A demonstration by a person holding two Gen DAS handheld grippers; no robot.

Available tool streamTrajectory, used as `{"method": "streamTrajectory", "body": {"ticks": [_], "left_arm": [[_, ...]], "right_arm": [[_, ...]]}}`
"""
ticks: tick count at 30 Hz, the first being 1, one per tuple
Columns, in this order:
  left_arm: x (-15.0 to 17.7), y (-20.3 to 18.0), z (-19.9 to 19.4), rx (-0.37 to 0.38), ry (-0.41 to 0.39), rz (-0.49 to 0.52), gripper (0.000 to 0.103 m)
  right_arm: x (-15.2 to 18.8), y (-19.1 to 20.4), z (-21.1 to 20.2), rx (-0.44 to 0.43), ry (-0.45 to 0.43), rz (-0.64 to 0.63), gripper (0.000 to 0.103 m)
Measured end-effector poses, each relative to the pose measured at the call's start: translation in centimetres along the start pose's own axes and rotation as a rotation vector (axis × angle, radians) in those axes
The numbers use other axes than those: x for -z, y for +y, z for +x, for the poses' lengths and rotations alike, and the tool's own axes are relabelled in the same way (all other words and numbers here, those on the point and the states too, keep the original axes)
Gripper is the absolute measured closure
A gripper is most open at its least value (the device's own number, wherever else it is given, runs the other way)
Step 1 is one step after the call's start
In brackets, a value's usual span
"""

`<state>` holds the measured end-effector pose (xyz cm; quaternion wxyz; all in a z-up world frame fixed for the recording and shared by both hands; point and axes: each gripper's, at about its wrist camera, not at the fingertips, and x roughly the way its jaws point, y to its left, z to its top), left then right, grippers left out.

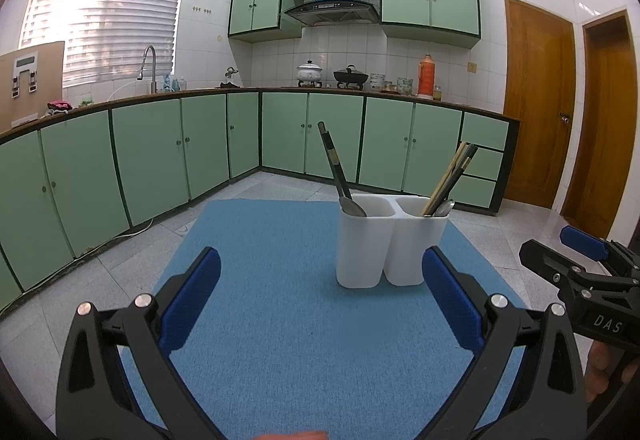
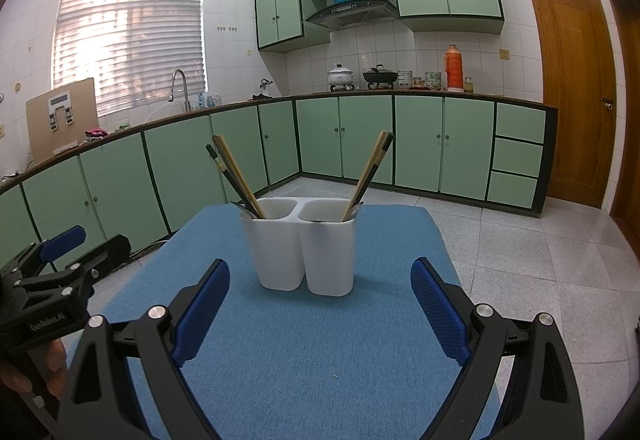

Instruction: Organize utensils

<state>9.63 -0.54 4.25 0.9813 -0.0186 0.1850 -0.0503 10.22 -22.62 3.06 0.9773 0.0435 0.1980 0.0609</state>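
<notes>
Clearly both grippers, left gripper [image 1: 320,296] and right gripper [image 2: 320,304], are spread apart and empty; the white two-compartment utensil holder [image 2: 304,252] stands just ahead of them. Pulling its leaning chopsticks [image 2: 370,169] sideways might tip the light holder.

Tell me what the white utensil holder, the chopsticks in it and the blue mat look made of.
White utensil holder: likely plastic, matte, slightly translucent, with smooth moulded rounded corners.
Chopsticks: apparently wood or bamboo, tan shafts; some are dark, perhaps lacquered.
Blue mat: seems fabric or felt, with a fine woven texture and no shine.
</notes>
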Motion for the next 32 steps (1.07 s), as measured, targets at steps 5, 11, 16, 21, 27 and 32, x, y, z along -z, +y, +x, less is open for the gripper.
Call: {"method": "streamTrajectory", "body": {"ticks": [5,11,16,21,27,32], "left_arm": [[0.0,-0.06,-0.03,0.0,0.001,0.0,0.005],[0.14,-0.01,-0.01,-0.002,0.001,-0.007,0.005],[0.13,0.08,-0.02,-0.004,-0.003,-0.014,0.005],[-0.05,0.16,0.01,-0.002,-0.004,-0.017,0.005],[-0.14,0.16,-0.04,-0.005,-0.004,-0.018,0.005],[-0.3,0.26,-0.02,-0.008,-0.001,-0.025,0.005]], "right_arm": [[0.0,-0.03,0.01,0.0,0.0,-0.001,0.013],[0.28,0.05,0.14,0.0,0.0,-0.004,0.013],[0.24,0.01,0.13,0.0,0.001,-0.002,0.013],[0.24,0.01,0.13,-0.001,0.0,-0.003,0.013],[0.17,-0.04,0.11,0.0,0.001,-0.002,0.013],[0.17,-0.04,0.14,0.001,0.001,-0.003,0.013]]}}
